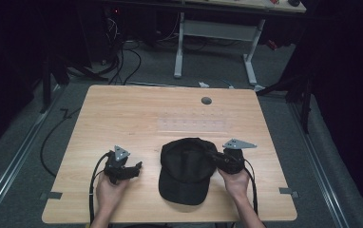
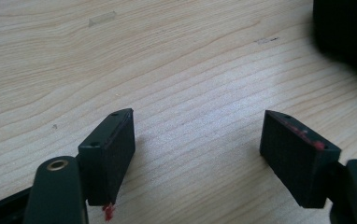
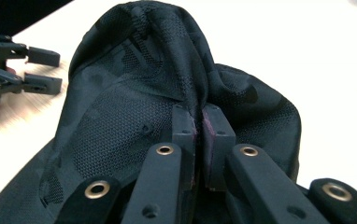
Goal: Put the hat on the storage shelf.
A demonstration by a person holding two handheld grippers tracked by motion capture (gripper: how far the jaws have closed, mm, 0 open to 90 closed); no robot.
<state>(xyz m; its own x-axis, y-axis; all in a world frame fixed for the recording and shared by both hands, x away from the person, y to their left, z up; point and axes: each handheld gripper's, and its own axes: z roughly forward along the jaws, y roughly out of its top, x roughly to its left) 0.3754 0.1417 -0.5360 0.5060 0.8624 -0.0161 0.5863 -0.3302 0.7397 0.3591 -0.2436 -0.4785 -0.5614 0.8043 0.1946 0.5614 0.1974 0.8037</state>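
High view: pale wood counter (image 1: 137, 109), rectangular, with a small grey round cap (image 1: 206, 100) set into it near the far edge. Grey tape marks sit at the near left (image 1: 51, 195) and near right (image 1: 289, 191) edges.

Black cap (image 1: 185, 171) lies on the near half of the counter, about centre, brim toward the person, crown toward the far side. Fabric is mesh-textured; in the right gripper view the crown (image 3: 134, 84) is bunched into a raised ridge.

Right gripper (image 1: 214, 157) comes in from the cap's right side. Its fingers (image 3: 218, 140) are clenched on a fold of the crown fabric, which is pinched between the pads; the ridge runs up from that pinch.

Left gripper (image 1: 138, 165) rests low over the counter to the left of the cap, apart from it. Its fingers (image 2: 111, 149) are released, spread wide, bare wood between them. Cap edge (image 2: 349, 37) shows dark in the upper right corner of the left gripper view.
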